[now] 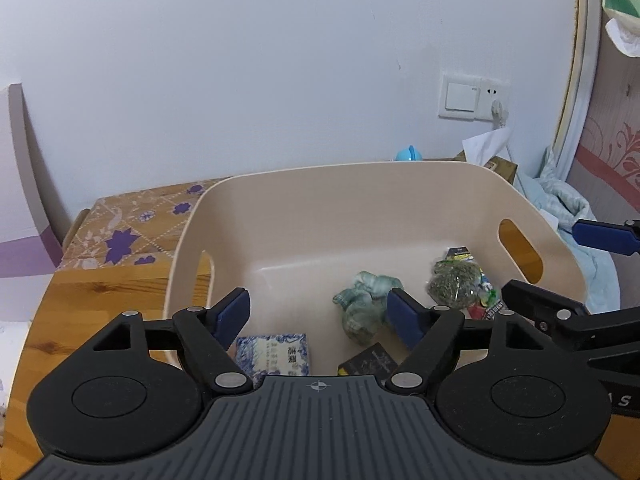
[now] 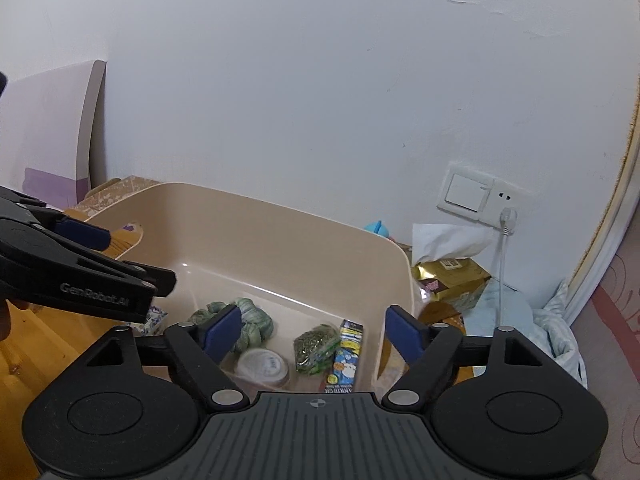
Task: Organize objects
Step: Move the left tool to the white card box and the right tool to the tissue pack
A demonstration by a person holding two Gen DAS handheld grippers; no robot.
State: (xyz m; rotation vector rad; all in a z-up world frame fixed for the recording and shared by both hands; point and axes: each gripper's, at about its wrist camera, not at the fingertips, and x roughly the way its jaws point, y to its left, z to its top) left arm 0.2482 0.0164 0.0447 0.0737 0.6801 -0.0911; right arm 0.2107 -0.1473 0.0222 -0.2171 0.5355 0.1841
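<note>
Left wrist view: smooth beige plastic bin (image 1: 400, 208), rounded corners, oval handle cutouts, sits on a wood-grain table (image 1: 100, 292). Inside: crumpled green cloth (image 1: 362, 304), clear bag of dried green herbs (image 1: 454, 282), blue-and-white patterned box (image 1: 274, 354), dark flat packet (image 1: 370, 360). Right wrist view adds a round white lid (image 2: 262, 366) and a cartoon-print carton (image 2: 346, 354). Left gripper (image 1: 318, 316) angled down over the bin's near rim, jaws apart, nothing between pads. Right gripper (image 2: 310, 332) same pose, jaws spread, empty.
</note>
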